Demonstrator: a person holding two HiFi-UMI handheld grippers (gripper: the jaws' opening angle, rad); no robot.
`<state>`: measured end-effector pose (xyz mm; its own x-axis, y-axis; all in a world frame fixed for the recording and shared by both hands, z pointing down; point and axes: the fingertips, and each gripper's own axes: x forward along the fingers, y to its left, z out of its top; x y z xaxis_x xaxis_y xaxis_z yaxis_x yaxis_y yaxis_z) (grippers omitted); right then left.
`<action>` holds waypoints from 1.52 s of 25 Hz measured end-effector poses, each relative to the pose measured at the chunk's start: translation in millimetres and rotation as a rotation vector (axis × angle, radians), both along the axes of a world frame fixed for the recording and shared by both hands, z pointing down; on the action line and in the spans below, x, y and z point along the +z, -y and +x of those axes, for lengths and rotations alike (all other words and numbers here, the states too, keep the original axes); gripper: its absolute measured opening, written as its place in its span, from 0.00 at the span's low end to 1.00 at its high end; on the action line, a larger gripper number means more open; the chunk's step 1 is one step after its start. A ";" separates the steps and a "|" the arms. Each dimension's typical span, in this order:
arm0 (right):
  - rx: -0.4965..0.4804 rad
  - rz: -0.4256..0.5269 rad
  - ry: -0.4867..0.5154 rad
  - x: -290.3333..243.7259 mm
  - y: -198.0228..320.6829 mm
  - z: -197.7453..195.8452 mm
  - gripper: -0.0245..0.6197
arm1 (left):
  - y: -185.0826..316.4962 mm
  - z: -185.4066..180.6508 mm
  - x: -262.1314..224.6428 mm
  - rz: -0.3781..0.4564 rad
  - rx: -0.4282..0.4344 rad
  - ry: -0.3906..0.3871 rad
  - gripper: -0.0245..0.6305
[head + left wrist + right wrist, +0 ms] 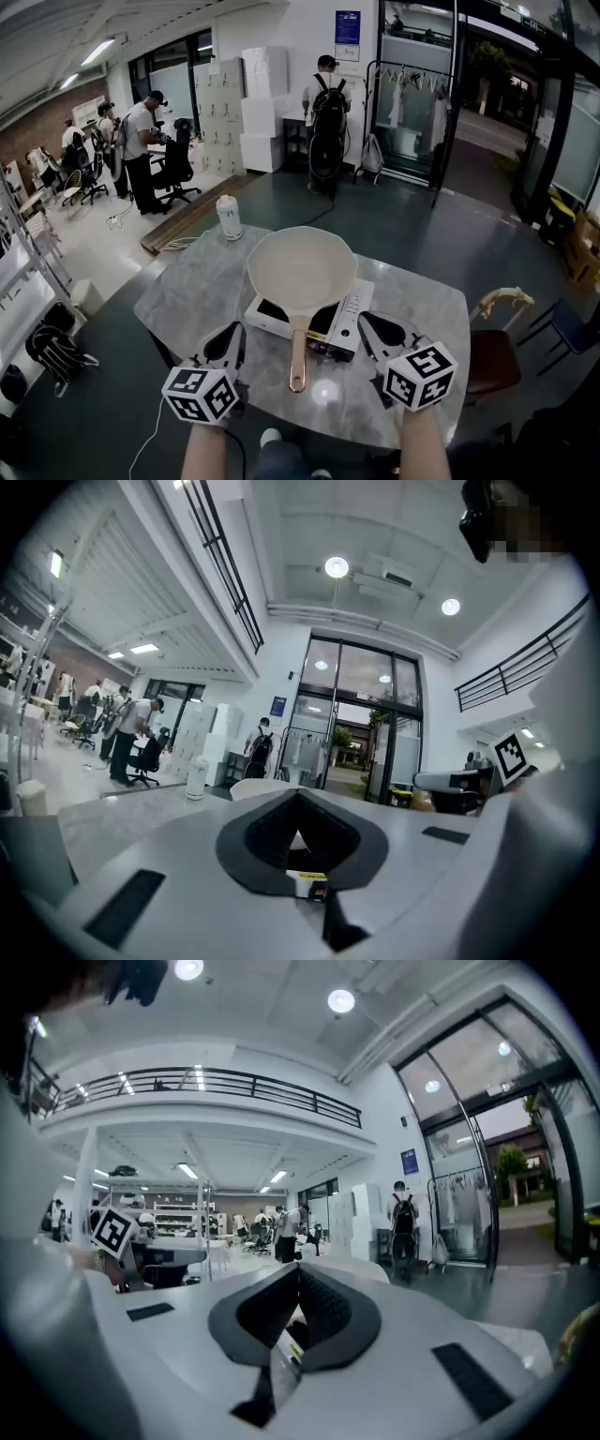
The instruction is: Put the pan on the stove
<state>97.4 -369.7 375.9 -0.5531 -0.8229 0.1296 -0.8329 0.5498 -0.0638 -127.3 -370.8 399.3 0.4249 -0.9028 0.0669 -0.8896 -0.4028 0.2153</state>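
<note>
A cream pan (302, 267) sits on the white single-burner stove (347, 323) in the middle of the marble table (187, 295). Its copper-coloured handle (298, 358) points toward me. My left gripper (232, 332) hovers left of the handle, jaws shut and holding nothing. My right gripper (369, 321) hangs right of the handle beside the stove, also shut and empty. In the left gripper view the shut jaws (298, 795) point at the pan's pale rim (251, 787). The right gripper view shows its jaws (298, 1269) closed together.
A white canister (230, 217) stands at the table's far left edge. A wooden chair (499, 314) is at the table's right side. Several people stand or work at desks farther back in the room, near stacked white boxes (255, 103).
</note>
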 end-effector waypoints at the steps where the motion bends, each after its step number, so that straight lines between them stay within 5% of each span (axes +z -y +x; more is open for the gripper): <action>1: 0.011 0.018 -0.011 -3.1 -0.8 2.7 0.08 | -1.7 2.2 -3.0 0.005 0.016 0.008 0.05; 9: 0.046 0.065 -0.063 -21.9 -8.2 15.2 0.08 | -11.3 10.6 -28.6 -0.022 0.072 0.119 0.05; 24: 0.047 0.072 -0.108 -29.0 -15.2 19.3 0.08 | -2.8 -7.2 -68.6 0.139 -0.056 0.107 0.05; 38: 0.081 0.063 -0.126 -24.0 -4.5 18.8 0.08 | 8.1 -5.1 -68.8 0.171 -0.059 0.142 0.05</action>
